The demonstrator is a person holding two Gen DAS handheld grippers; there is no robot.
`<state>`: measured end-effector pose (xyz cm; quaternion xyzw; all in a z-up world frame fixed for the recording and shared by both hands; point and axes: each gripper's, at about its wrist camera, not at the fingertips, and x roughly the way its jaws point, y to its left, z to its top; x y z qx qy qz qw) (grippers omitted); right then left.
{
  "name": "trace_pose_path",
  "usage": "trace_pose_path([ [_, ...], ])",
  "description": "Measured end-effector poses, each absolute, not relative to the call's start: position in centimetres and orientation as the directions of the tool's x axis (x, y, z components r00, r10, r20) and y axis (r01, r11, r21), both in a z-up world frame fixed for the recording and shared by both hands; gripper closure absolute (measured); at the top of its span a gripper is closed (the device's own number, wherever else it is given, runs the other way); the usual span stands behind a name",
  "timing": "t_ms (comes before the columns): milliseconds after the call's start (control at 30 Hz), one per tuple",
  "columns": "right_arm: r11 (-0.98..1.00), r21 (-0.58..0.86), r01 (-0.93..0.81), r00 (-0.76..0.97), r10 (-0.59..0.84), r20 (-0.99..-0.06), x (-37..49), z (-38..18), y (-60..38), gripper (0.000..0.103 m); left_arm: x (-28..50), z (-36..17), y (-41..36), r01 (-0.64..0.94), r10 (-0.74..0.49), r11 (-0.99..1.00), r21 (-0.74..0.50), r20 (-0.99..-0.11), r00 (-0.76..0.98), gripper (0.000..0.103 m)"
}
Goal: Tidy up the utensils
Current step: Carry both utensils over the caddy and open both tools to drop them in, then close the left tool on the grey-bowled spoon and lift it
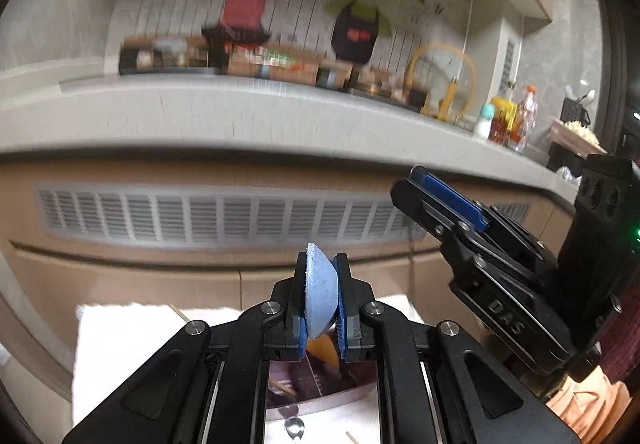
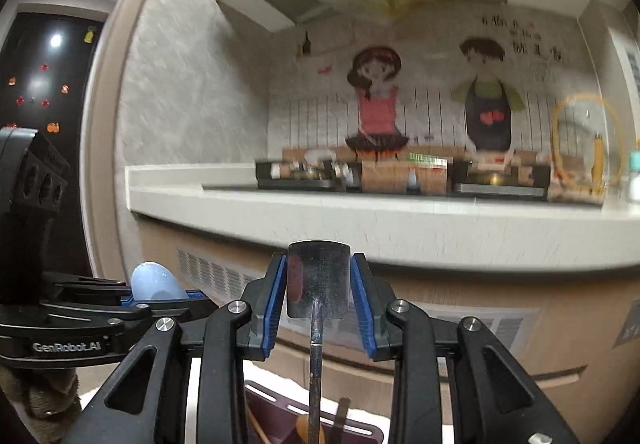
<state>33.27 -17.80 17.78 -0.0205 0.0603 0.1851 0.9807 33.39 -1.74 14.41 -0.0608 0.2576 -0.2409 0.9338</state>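
My left gripper (image 1: 320, 296) is shut on the bowl of a pale blue spoon (image 1: 319, 294), held up above a dark purple utensil holder (image 1: 320, 392). The spoon also shows in the right wrist view (image 2: 154, 286), where the left gripper (image 2: 160, 298) is at the lower left. My right gripper (image 2: 319, 284) is shut on the flat blade of a metal spatula (image 2: 319, 278), whose handle (image 2: 316, 384) runs down into the purple holder (image 2: 276, 412) with other utensils. The right gripper shows in the left wrist view (image 1: 420, 180) at the right.
A white cloth (image 1: 120, 356) lies under the holder, with a metal spoon (image 1: 294, 429) on it. A kitchen counter (image 1: 280, 116) with a stove, boxes and bottles (image 1: 520, 120) runs across behind. A vent grille (image 1: 200, 216) is below the counter.
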Motion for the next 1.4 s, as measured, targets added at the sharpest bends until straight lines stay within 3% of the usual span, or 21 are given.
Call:
trace_pose_path([
  [367, 0.938, 0.051, -0.342, 0.886, 0.340, -0.316, 38.9, 8.9, -18.6, 0.074, 37.4, 5.9, -1.9, 0.375, -0.494, 0.869, -0.322, -0.570, 0.656, 0.092],
  [533, 0.938, 0.062, -0.340, 0.844, 0.334, -0.420, 38.2, 5.4, -18.8, 0.074, 37.1, 3.7, -2.4, 0.347, -0.450, 0.893, -0.287, -0.600, 0.661, 0.087],
  [633, 0.943, 0.048, -0.328, 0.833, 0.313, -0.456, 37.5, 4.2, -18.8, 0.074, 36.9, 3.1, -2.6, 0.329, -0.420, 0.907, -0.263, -0.610, 0.672, 0.071],
  [700, 0.943, 0.052, -0.330, 0.817, 0.313, -0.484, 37.3, 3.8, -18.9, 0.072, 36.6, 3.2, -2.3, 0.306, -0.406, 0.914, -0.267, -0.604, 0.686, 0.047],
  [767, 0.945, 0.047, -0.323, 0.808, 0.301, -0.507, 36.8, 3.7, -19.1, 0.053, 35.8, 3.8, -1.3, 0.287, -0.394, 0.919, -0.271, -0.588, 0.706, 0.043],
  [833, 0.950, 0.039, -0.310, 0.816, 0.287, -0.501, 35.8, 4.1, -19.5, 0.042, 34.8, 4.5, -0.2, 0.277, -0.386, 0.922, -0.272, -0.575, 0.721, 0.041],
  [967, 0.955, 0.007, -0.295, 0.837, 0.262, -0.481, 33.0, 5.5, -20.1, 0.041, 32.0, 5.7, 2.0, 0.245, -0.351, 0.934, -0.259, -0.557, 0.753, 0.037],
  [1167, 0.950, -0.042, -0.310, 0.810, 0.241, -0.534, 28.6, 5.3, -19.6, 0.039, 27.2, 4.1, 4.4, 0.195, -0.312, 0.947, -0.257, -0.578, 0.754, 0.035],
  [1400, 0.925, -0.105, -0.366, 0.740, 0.222, -0.635, 25.7, 1.5, -16.3, 0.039, 23.1, -1.1, 3.4, 0.281, -0.324, 0.943, -0.181, -0.697, 0.640, 0.032],
])
